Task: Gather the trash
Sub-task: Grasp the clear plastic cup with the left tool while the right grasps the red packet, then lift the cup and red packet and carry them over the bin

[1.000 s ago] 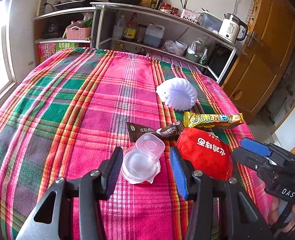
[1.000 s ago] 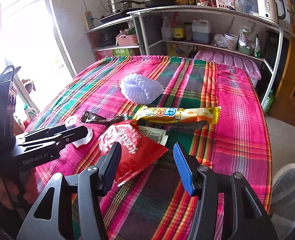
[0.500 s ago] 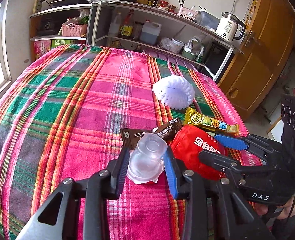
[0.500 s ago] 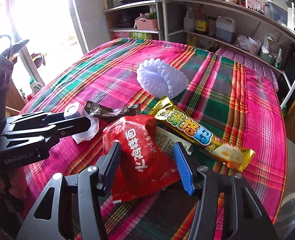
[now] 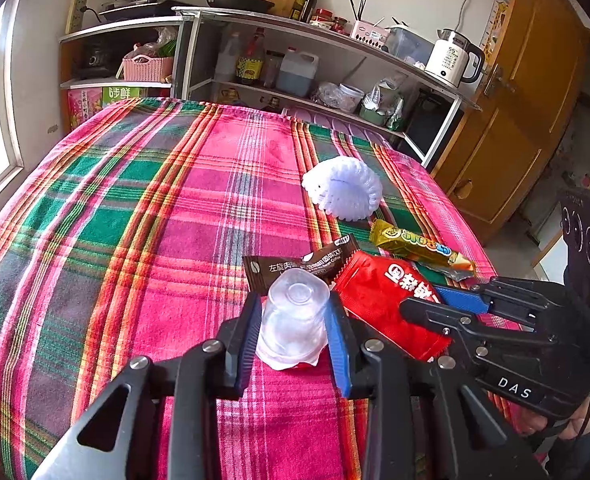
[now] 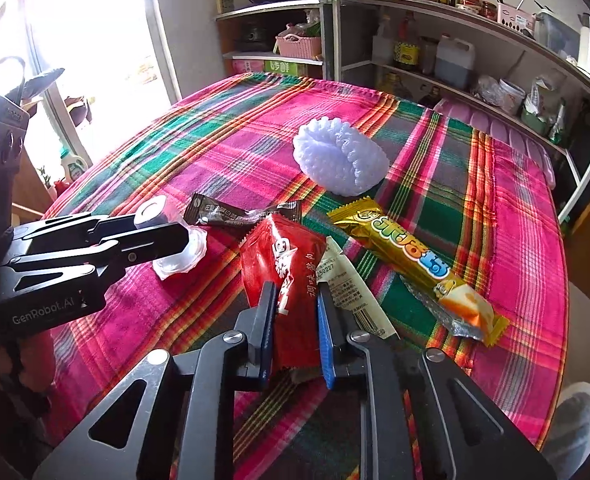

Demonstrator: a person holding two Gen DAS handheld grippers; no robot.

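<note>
An upturned clear plastic cup stands on the plaid tablecloth. My left gripper is closing on it, both pads against its sides. Just to its right lies a red snack packet. My right gripper is closing on that packet's near end, which is pinched between the pads. The packet is crumpled upward. Both still touch the cloth. A brown sachet, a yellow snack wrapper, a white sachet and a white foam net lie beyond them.
A metal shelf unit with bottles, pots and a kettle stands behind the table. A wooden cabinet is at the right, a bright window at the left. The table's right edge drops off close to the yellow wrapper.
My left jaws have narrowed onto the clear cup. The right gripper has moved forward over the red packet and its jaws have snapped from wide open to pinching it.
</note>
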